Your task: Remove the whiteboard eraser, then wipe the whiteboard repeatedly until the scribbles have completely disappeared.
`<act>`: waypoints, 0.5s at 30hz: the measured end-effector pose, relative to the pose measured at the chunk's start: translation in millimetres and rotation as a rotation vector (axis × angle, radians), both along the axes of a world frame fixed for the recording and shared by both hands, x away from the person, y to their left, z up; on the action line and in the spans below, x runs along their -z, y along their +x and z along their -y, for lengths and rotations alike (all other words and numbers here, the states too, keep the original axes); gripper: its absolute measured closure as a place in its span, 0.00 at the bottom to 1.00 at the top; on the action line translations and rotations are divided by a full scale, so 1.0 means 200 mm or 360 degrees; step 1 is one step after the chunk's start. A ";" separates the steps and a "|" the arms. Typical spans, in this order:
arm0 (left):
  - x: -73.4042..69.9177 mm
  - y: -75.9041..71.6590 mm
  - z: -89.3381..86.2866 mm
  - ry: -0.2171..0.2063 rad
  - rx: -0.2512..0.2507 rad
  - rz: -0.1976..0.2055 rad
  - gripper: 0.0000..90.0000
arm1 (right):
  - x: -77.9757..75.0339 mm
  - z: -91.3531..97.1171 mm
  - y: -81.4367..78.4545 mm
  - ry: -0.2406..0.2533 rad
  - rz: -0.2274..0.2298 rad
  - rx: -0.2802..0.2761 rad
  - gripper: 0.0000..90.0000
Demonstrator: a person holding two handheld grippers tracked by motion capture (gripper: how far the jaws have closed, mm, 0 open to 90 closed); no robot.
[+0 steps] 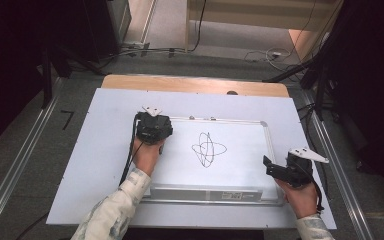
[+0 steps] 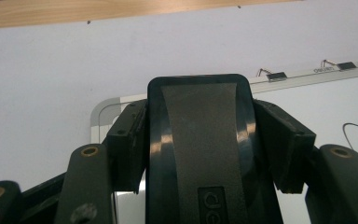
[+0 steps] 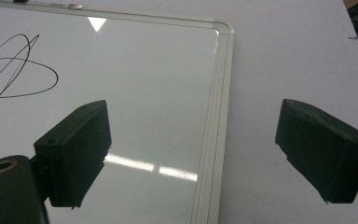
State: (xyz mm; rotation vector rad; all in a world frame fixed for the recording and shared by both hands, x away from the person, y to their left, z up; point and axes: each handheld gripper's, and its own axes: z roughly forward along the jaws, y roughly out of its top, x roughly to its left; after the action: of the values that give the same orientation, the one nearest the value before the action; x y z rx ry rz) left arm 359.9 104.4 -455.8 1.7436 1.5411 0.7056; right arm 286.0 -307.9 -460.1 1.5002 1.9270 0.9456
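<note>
The left gripper (image 2: 200,154) is clamped on a black whiteboard eraser (image 2: 199,140), its jaws pressing the eraser's two sides, and in the high view it (image 1: 154,131) sits over the left part of the whiteboard (image 1: 240,172), which lies flat on the pale sheet (image 1: 95,165) covering the table. A looping black scribble (image 1: 208,148) marks the middle of the board (its edge also shows at the right of the left gripper view). The right gripper (image 3: 200,154) has its jaws spread wide with nothing between them, one over the board's surface, the other over the sheet, straddling the board's right frame (image 3: 214,140); in the high view it (image 1: 275,170) rests at the board's lower right corner.
</note>
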 end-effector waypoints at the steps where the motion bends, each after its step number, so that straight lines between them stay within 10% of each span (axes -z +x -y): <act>1: 0.00 0.00 0.00 -0.0003 0.0000 0.0003 0.45 | 0.00 0.00 0.00 0.0000 0.0000 0.0000 0.10; 15: 0.00 -0.01 0.03 -0.0033 0.0015 0.0002 0.45 | 0.00 0.00 0.00 0.0001 -0.0002 0.0000 0.10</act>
State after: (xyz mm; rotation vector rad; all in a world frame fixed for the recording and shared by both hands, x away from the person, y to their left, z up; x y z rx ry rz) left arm 357.5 98.5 -455.7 1.7337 1.5335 0.6838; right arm 286.3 -308.4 -460.3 1.5009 1.9279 0.9457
